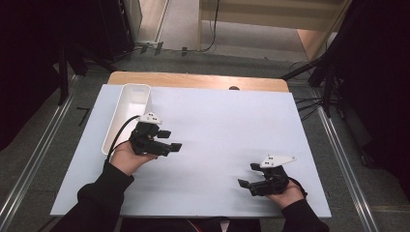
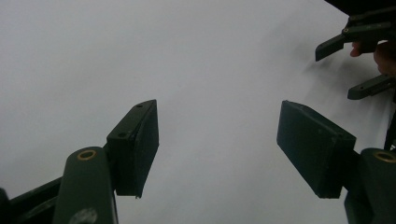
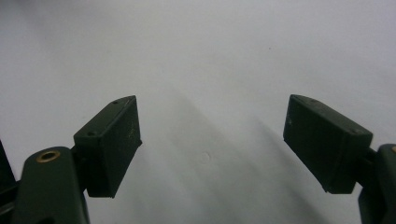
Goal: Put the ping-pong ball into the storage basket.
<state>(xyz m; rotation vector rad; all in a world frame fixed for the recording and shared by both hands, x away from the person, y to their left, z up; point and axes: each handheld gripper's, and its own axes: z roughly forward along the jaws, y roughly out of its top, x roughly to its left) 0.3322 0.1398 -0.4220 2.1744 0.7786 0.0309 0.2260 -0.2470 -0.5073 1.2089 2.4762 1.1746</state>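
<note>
Left tool (image 1: 170, 140) hovers over the left half of the table (image 1: 227, 125), jaws parted with nothing but bare white surface between them, as the left gripper view confirms (image 2: 217, 140). Right tool (image 1: 250, 176) sits near the right front corner, jaws likewise apart and empty; the right gripper view shows only blank table between the pads (image 3: 210, 144). The two tools are well apart.

Nearest object: a white bin (image 1: 126, 113), just beside the left tool on its far-left side, resting on the table at the left edge. It looks empty, though its floor is partly hidden by the near wall.

Orientation of bin: open side up. Long axis runs near-to-far, leaning slightly so that the far end sits a little further right than the near end. Short axis runs left-right.

Judgement on the step in hand: the left tool is the natural one to take the bin.
- Jaw gap looks too narrow to span the bin's width; pinch one long wall instead, one pad inside, one outside.
- Grip around the middle of the wall so the bin does not swing about the pinch.
- The tool points right, away from the bin; it needs turning toward the wall first.
- Keep the right tool clear, or bring it in to steady the opposite wall.
</note>
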